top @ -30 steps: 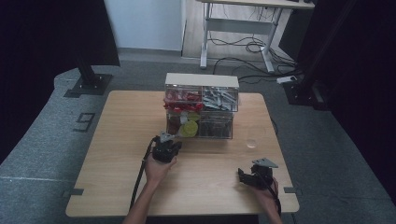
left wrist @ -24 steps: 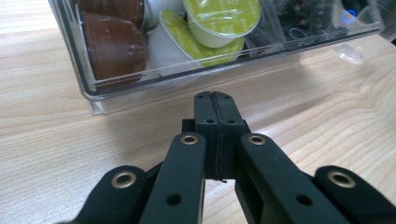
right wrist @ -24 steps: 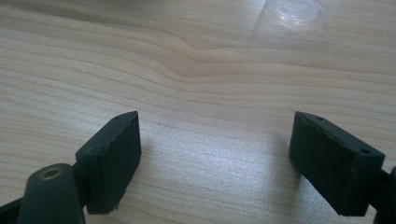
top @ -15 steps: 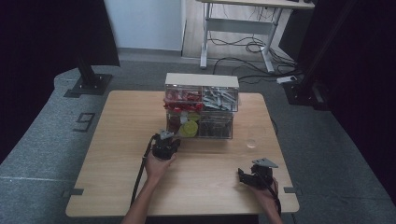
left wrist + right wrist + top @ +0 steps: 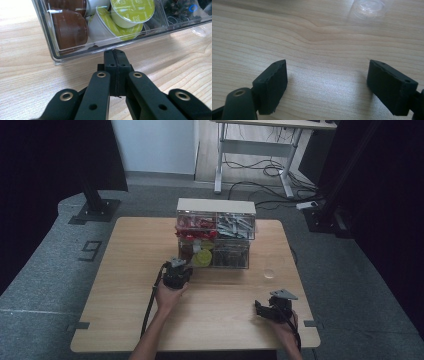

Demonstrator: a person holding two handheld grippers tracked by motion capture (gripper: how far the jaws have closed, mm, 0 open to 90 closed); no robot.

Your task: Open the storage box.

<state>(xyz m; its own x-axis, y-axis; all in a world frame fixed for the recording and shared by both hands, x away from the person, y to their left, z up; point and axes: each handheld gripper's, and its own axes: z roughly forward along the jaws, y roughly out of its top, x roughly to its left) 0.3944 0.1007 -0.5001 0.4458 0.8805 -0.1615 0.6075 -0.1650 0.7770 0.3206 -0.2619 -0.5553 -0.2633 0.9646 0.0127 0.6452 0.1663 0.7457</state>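
I'm keeping left gripper (image 5: 115, 53) fingers pressed together, nosing at clear drawer (image 5: 100, 47) front, frame centre, likely pushing | pod drawer sitting mid-surface (image 5: 125, 285) | right gripper (image 5: 327, 85) fingers spread, idling lower right

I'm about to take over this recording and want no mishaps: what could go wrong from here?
1. The shut left gripper sits right at the clear drawer's front edge; a push could shove the whole organizer back instead of moving the drawer.
2. The drawer is packed with pods; a jerk might spill them.
3. A small clear lid lies on the table ahead of the open right gripper; being hard to see, it could get knocked off.
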